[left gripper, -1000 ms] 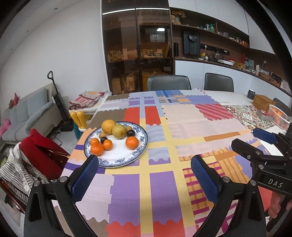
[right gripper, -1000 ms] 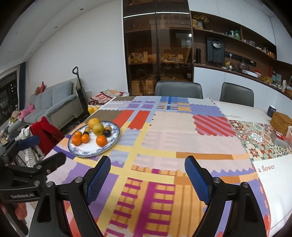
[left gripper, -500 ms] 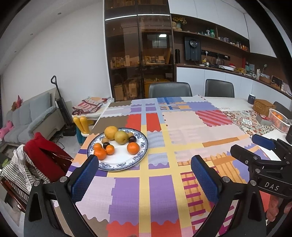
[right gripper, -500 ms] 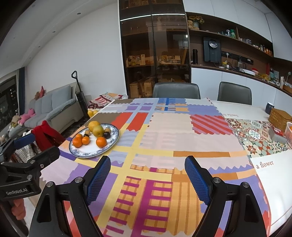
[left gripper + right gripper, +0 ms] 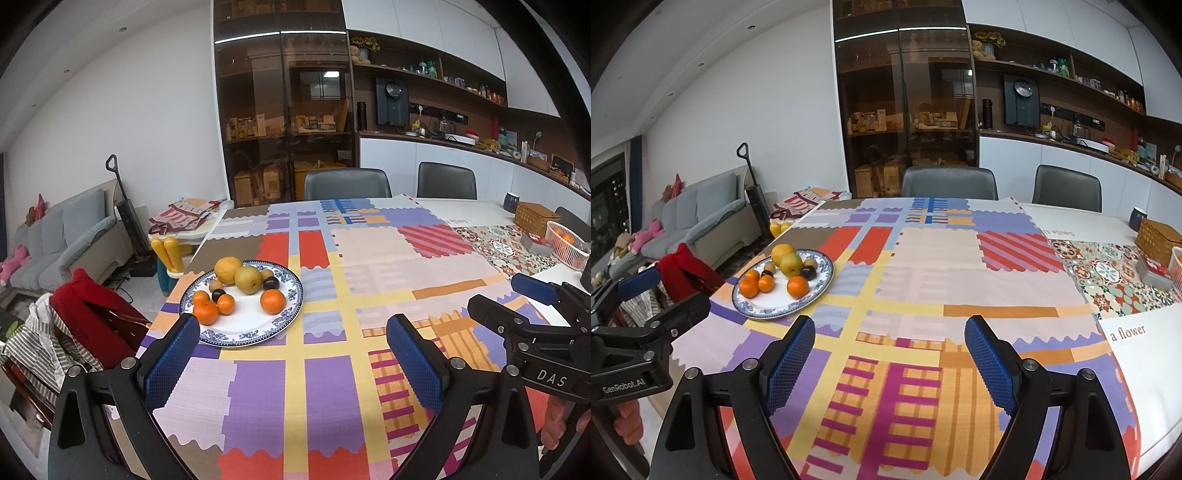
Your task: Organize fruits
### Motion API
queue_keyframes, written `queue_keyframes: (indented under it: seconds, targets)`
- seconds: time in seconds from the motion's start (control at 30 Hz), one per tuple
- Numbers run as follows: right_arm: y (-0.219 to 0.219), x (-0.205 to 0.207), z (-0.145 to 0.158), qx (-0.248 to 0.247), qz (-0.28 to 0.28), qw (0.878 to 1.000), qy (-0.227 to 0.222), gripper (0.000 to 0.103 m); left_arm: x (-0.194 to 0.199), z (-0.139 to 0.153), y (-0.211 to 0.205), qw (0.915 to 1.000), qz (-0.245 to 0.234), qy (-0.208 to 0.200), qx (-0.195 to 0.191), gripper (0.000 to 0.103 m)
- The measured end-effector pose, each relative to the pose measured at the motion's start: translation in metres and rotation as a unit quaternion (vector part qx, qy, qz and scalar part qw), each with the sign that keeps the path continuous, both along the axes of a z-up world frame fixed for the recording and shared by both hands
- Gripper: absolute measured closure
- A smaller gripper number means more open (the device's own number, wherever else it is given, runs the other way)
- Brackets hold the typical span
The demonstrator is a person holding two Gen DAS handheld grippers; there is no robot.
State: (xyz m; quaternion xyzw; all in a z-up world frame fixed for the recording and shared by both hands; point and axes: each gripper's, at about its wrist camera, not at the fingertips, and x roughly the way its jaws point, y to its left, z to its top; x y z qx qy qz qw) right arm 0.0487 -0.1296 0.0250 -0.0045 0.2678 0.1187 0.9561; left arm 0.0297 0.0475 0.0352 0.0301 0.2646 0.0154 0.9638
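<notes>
A blue-patterned white plate (image 5: 255, 332) (image 5: 764, 312) sits near the table's left edge. On it lie several oranges (image 5: 273, 301) (image 5: 798, 287), a yellow citrus (image 5: 228, 270), a greenish pear (image 5: 248, 279) (image 5: 791, 264), dark plums (image 5: 270, 283) and small brown fruits. My left gripper (image 5: 291, 354) hovers open just in front of the plate, nothing between its blue pads. Open and empty too, my right gripper (image 5: 888, 356) hangs over the cloth's middle front, right of the plate. Each gripper shows at the edge of the other's view.
A patchwork cloth (image 5: 332, 295) covers the table. At the far right stand a white basket with oranges (image 5: 567, 245), a wicker box (image 5: 535, 218) and a dark mug (image 5: 512, 201). Two grey chairs (image 5: 347, 182) stand behind; a chair with red clothing (image 5: 88, 317) at left.
Both views have tilted up slightly, so the plate sits a little lower in the frames. Both grippers stay open at the same width.
</notes>
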Motion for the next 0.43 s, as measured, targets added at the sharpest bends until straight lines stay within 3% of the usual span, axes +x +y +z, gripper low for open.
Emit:
queue_keyframes:
  seconds: [0.43]
  targets:
    - [0.0026,0.0032,-0.0060,0.001,0.002,1.000,0.010,0.019,0.0022,-0.0042,0.0027,1.0000,0.001,0.003,-0.004,0.000]
